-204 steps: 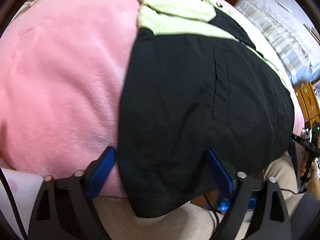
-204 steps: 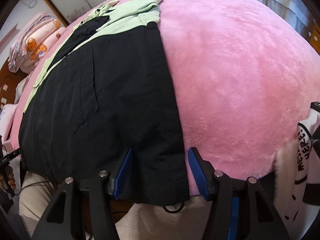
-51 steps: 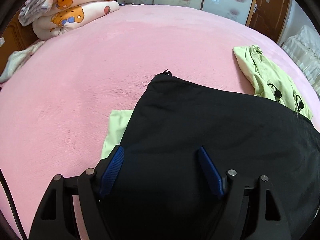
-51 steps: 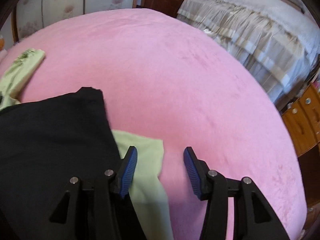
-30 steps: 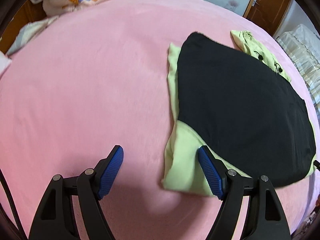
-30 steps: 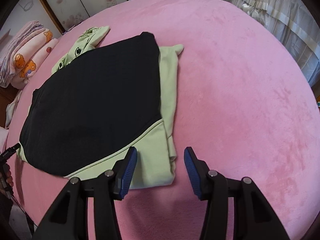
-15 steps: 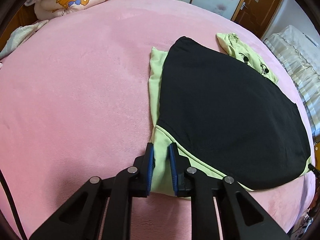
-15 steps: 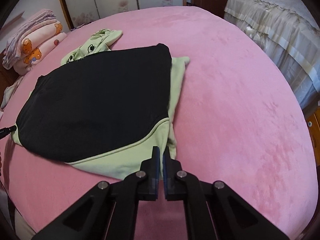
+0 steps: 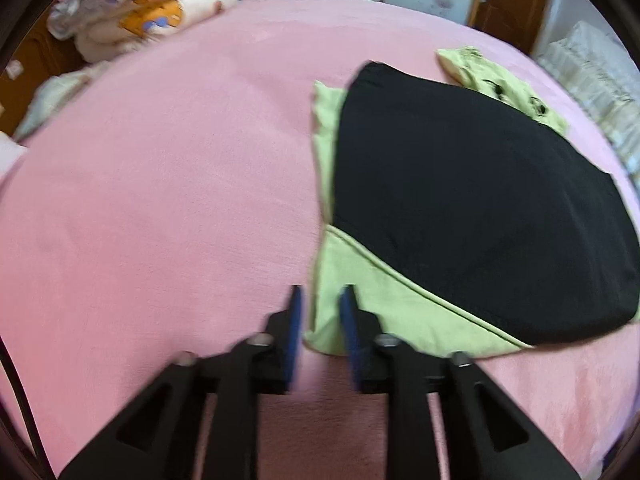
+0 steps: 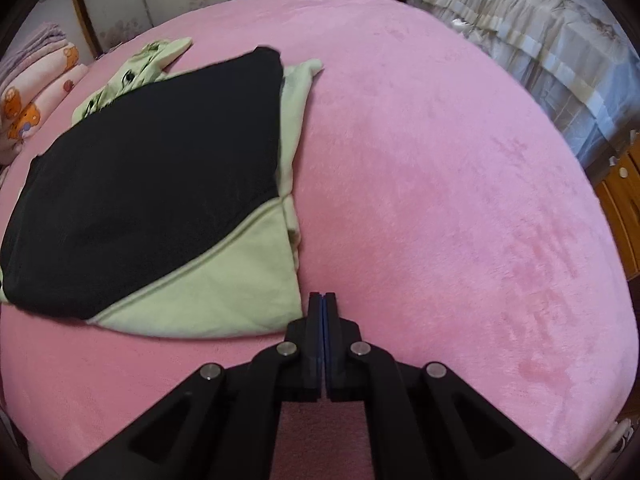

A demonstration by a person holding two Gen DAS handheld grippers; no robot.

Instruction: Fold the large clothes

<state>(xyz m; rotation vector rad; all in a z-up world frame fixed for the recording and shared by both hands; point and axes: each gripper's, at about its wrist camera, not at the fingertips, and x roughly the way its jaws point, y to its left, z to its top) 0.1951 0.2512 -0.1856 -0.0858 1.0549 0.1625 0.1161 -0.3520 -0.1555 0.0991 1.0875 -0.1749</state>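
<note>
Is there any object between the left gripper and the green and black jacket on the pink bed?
No, nothing visible. The left gripper has just been opening, and the light green corner of the jacket lies directly between its fingers on the pink bed.

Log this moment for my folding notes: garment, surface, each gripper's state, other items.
garment: jacket, black and light green, folded flat
surface: pink blanket
left gripper: jaws just opened a little, green corner between them, not pinched
right gripper: shut, empty, just right of the jacket's corner
other items: stacked bedding at the far edge
</note>
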